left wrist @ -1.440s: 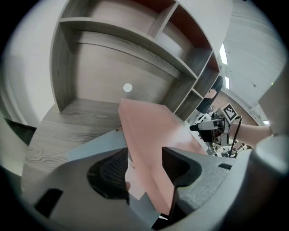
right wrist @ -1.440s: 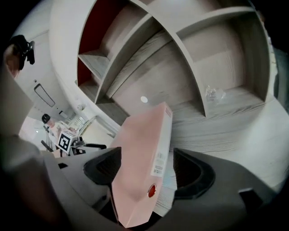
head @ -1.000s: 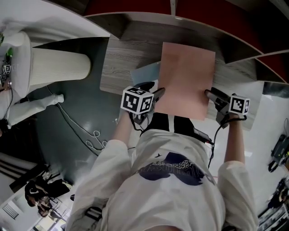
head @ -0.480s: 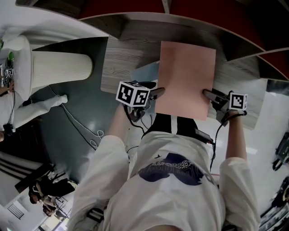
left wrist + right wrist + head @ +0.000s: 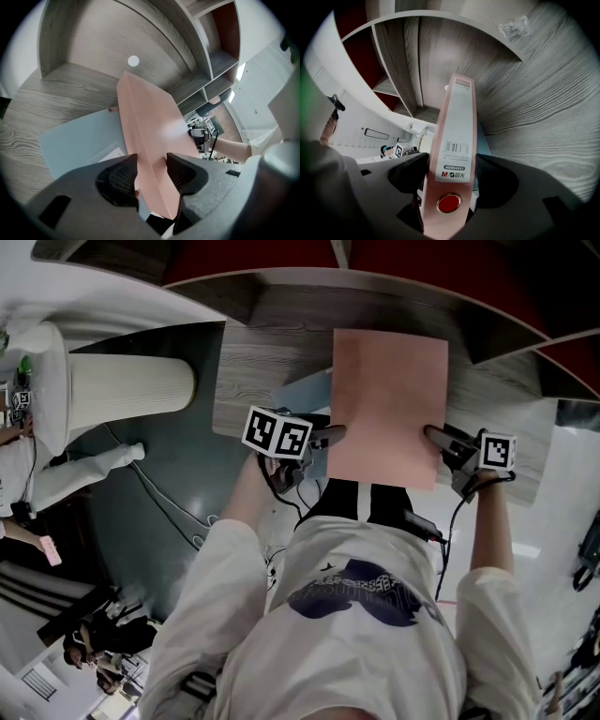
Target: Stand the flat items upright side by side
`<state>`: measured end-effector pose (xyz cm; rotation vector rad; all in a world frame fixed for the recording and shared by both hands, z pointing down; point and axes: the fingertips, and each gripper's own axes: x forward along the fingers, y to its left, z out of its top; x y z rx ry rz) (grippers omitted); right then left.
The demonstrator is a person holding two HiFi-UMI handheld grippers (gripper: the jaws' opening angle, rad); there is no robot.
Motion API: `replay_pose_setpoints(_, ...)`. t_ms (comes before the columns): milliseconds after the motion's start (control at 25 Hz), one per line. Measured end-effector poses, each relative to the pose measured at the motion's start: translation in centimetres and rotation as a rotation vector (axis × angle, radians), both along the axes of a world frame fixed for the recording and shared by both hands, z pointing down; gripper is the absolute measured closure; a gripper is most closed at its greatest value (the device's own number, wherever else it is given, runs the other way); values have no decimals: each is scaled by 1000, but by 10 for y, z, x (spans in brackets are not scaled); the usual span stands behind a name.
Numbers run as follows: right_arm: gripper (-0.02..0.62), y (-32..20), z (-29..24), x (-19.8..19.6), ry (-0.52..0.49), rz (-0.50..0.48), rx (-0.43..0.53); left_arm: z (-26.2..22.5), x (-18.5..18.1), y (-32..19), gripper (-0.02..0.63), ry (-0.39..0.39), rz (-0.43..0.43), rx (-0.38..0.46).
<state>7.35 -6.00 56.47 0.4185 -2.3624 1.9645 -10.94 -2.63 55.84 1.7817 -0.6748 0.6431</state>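
Note:
A pink file folder (image 5: 389, 404) is held flat above the wooden shelf (image 5: 262, 362), between both grippers. My left gripper (image 5: 336, 435) clamps its thin left edge; in the left gripper view the pink folder (image 5: 145, 122) runs away between the pads of the left gripper (image 5: 152, 166). My right gripper (image 5: 433, 434) grips the wide labelled spine (image 5: 457, 122), with the right gripper's (image 5: 451, 171) pads on either side. Both sets of jaws have just been closing on the folder. A light blue folder (image 5: 309, 390) lies flat on the shelf beneath, also visible as the blue folder (image 5: 79, 140).
Shelf dividers and red-backed compartments (image 5: 281, 259) rise behind the wooden board. A small clear plastic bag (image 5: 513, 26) lies on the wood to the right. A white ribbed column (image 5: 122, 385) and a loose cable (image 5: 169, 512) are on the dark floor at the left.
The pink folder and both grippers stay almost in place. The left gripper's marker cube has tilted slightly.

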Motion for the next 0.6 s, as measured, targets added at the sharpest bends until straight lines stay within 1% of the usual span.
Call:
replay_pose_setpoints(160, 279, 1, 1, 2, -8, 19, 8, 0, 0, 0, 402, -3, 22, -5)
replay_pose_setpoints(320, 282, 2, -1, 4, -16, 59, 27, -1, -1, 1, 402, -12, 42, -3)
replay_pose_setpoints(600, 284, 2, -15, 16, -32, 152, 127, -3, 7, 3, 400, -12, 92, -4)
